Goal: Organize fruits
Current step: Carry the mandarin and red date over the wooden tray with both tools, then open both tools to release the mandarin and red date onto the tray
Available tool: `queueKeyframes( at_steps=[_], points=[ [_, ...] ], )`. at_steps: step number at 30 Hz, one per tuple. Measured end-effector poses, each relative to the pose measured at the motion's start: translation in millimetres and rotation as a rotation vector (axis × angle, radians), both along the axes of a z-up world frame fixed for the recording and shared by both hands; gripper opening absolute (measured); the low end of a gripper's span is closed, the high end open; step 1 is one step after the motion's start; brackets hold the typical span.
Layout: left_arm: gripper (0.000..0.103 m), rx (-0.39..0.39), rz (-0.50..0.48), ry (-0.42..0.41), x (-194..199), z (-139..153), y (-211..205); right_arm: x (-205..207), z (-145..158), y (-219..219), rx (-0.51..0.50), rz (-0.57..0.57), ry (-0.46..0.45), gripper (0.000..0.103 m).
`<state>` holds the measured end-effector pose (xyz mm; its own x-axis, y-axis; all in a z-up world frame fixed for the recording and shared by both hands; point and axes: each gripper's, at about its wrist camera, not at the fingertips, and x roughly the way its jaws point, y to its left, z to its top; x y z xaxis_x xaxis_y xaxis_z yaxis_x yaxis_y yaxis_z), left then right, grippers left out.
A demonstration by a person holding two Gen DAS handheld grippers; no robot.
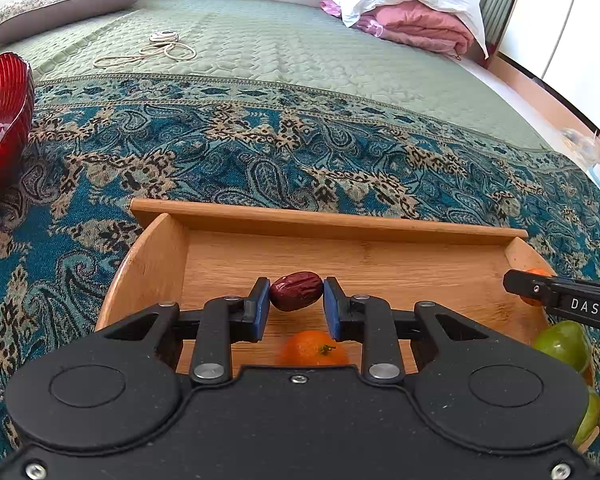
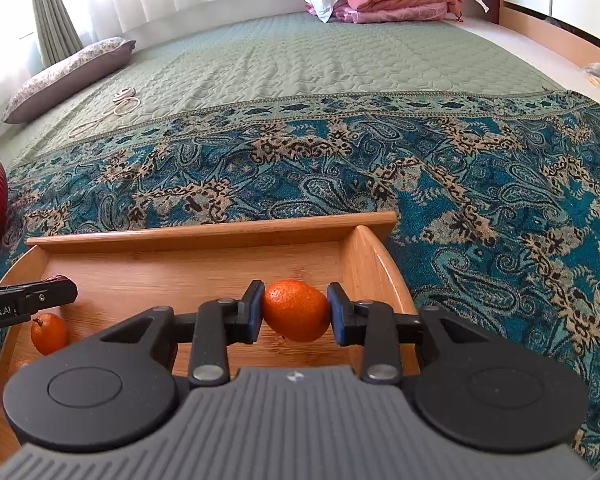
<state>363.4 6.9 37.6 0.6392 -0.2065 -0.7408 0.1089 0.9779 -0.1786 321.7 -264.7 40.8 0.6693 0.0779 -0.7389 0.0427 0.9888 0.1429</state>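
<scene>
- Two grippers, both loaded: the left gripper [image 1: 296,298] has its blue pads clamped on a wrinkly dark red date [image 1: 296,291], and the right gripper [image 2: 296,312] is pinching a small orange citrus [image 2: 297,310], maybe a kumquat or mini mandarin.
- Both fruits hang over the wooden tray [image 1: 324,226], date toward its left half, citrus close to the right end wall.
- Already lying on the tray floor: another little orange fruit [image 1: 314,349] with a green stem nub, right under the left gripper. Green fruit [image 1: 564,344] peeks in at the tray's near right corner.
- What could go wrong, my guess: the date is held only at its two tips, so it could swivel or pop out if the hand tilts.
- Dropping it from here probably lands it on the orange below, and round fruit rolls on smooth bamboo.
- The citrus skin is glossy and pebbly, so too much squeeze might bruise it, too little and it slides.
- The tray sits on a soft paisley blanket [image 1: 260,152] over a bed, so pushing down on one end could tip it.
- Materials: tray is smooth pale bamboo with curved ends and a straight far wall; far left there's a ribbed red glass bowl [image 1: 4,100] with something orange inside.
</scene>
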Motion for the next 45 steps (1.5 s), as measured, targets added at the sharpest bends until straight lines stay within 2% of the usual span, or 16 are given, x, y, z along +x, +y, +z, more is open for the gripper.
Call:
queueKeyframes(
  at_steps=[24, 28, 30, 32, 35, 40, 45],
  points=[
    [0.027, 0.010, -0.008, -0.005, -6.3, -1.4, -2.0, 1.2, -3.6, 0.0, -0.028, -0.007, 0.042, 0.041],
    [0.027, 0.021, -0.007, -0.019, -11.6, 2.1, -1.2, -1.6, -1.3, -0.6, -0.022, -0.009, 0.033, 0.051],
    [0.029, 0.021, -0.012, -0.029, -15.5, 6.0, -0.1, -5.7, 2.1, 0.8, -0.033, -0.005, 0.018, 0.051],
    [0.038, 0.022, -0.017, -0.046, -21.1, 11.3, 1.3, -11.8, 7.2, 1.7, -0.047, 0.004, -0.007, 0.058],
    [0.049, 0.033, -0.024, -0.086, -33.4, 21.4, 3.7, -23.8, 17.6, 2.7, -0.050, 0.027, -0.052, 0.064],
    [0.062, 0.068, -0.057, -0.150, -59.9, 35.9, 4.8, -48.4, 34.5, 5.0, -0.048, 0.067, -0.132, 0.073],
    [0.078, 0.056, -0.074, -0.206, -92.4, 48.8, 7.9, -74.0, 44.8, 10.8, -0.049, 0.097, -0.199, 0.084]
  ],
)
